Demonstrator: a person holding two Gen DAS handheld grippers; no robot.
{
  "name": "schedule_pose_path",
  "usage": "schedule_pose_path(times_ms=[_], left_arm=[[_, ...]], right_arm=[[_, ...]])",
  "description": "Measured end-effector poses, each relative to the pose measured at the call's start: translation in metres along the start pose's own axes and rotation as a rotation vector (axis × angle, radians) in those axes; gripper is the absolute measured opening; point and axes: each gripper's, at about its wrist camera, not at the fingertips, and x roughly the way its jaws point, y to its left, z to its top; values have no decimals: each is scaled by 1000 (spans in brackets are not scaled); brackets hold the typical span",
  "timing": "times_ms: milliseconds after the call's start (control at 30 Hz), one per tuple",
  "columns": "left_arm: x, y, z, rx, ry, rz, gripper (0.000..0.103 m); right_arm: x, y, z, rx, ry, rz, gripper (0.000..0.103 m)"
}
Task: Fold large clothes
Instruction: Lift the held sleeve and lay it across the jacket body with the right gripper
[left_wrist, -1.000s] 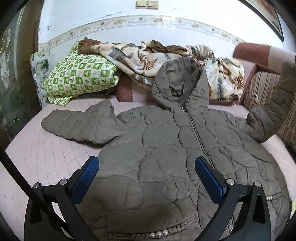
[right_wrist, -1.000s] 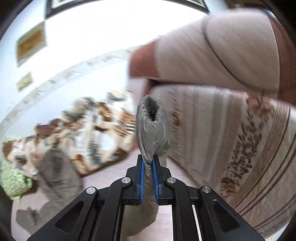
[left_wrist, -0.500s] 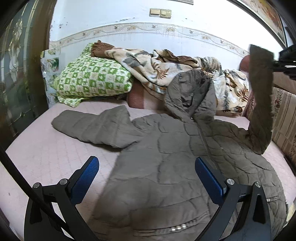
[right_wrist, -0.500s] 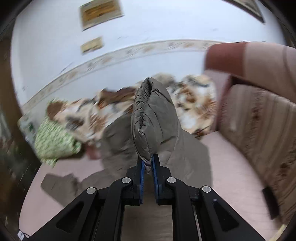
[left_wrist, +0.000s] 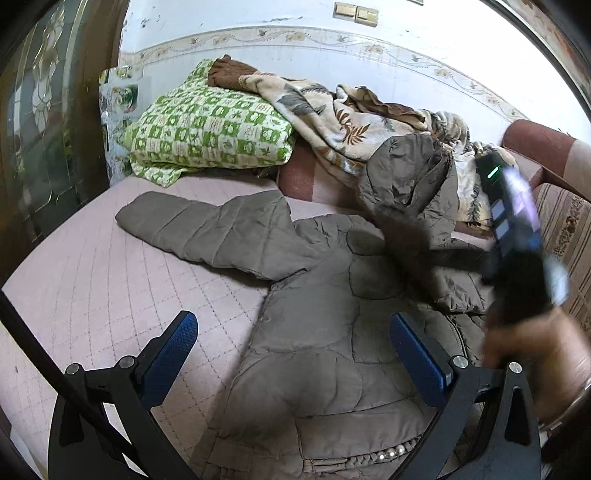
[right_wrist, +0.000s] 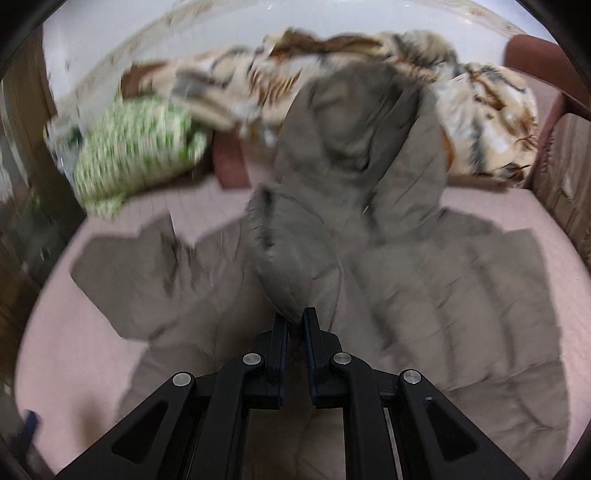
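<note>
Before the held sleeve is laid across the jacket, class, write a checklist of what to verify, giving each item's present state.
1. Right gripper jaws shut on the sleeve: ok.
2. Left gripper jaws open, holding nothing: ok.
3. Jacket front lying flat on the bed: ok.
4. Other sleeve folded in: not ok, it lies spread out.
5. Hood flat: not ok, it rests up on the blanket.
6. Zip closed: cannot tell.

Green and white checked pillow (left_wrist: 210, 129) on a pink quilted bed (left_wrist: 92, 280). Just beside it, a crumpled leafy blanket (left_wrist: 332, 118). Behind, a white wall (left_wrist: 258, 51) with two switches (left_wrist: 355, 13).
</note>
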Motion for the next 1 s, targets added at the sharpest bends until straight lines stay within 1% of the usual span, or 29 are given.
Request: schedule_pose_path(times_ms=[133,200,233,267,300,333,367,433,467,500,533,567,600,633,700,733,767,833,900,967,1000], left_arm=[[8,3,3,-11,13,5,103],[11,3,3,-18,21,3,103],[13,3,4,-22,27,1,103],[16,3,4,-26,33,1,103],[18,3,4,-31,40,-2,103],[20,3,4,-36,46,-6,103],[21,2,5,-40,49,-8,103],[25,0,6,-41,53,-9,103],[30,-3,9,-38,57,-9,103],[34,-6,13,-28,63,-12,103],[40,-9,18,-12,64,-7,103],[45,-11,22,2,65,-2,103],[54,-15,28,20,75,-6,103],[63,-18,31,33,93,-15,103],[83,-27,40,54,123,-21,103],[93,-33,43,69,131,-14,103],[104,-40,46,87,146,-12,103],[121,-52,51,104,153,3,103],[135,-61,53,127,168,6,103],[158,-68,49,167,210,60,103],[172,-70,44,181,242,94,103]], right_arm=[[39,19,-17,-68,74,-24,11],[53,24,-24,-105,127,-17,18],[56,26,-27,-130,150,5,31],[52,26,-29,-150,157,45,48],[47,25,-29,-162,155,81,55],[36,20,-28,-168,141,127,67],[27,16,-28,-166,125,151,73],[1,-4,-23,-154,70,235,73],[-6,-13,-20,-142,51,253,73],[-14,-27,-16,-118,20,241,73],[-20,-47,-11,-89,-15,187,73],[-20,-59,-7,-72,-31,141,73],[-18,-80,-3,-41,-41,78,73],[-14,-108,1,11,-40,8,73],[-7,-153,8,110,-20,-95,73],[-4,-176,10,158,-17,-120,72],[-3,-189,11,177,-15,-146,71],[8,-221,12,206,35,-261,68],[17,-242,10,229,62,-282,68],[29,-256,4,252,115,-272,68],[38,-260,2,249,139,-260,68]])
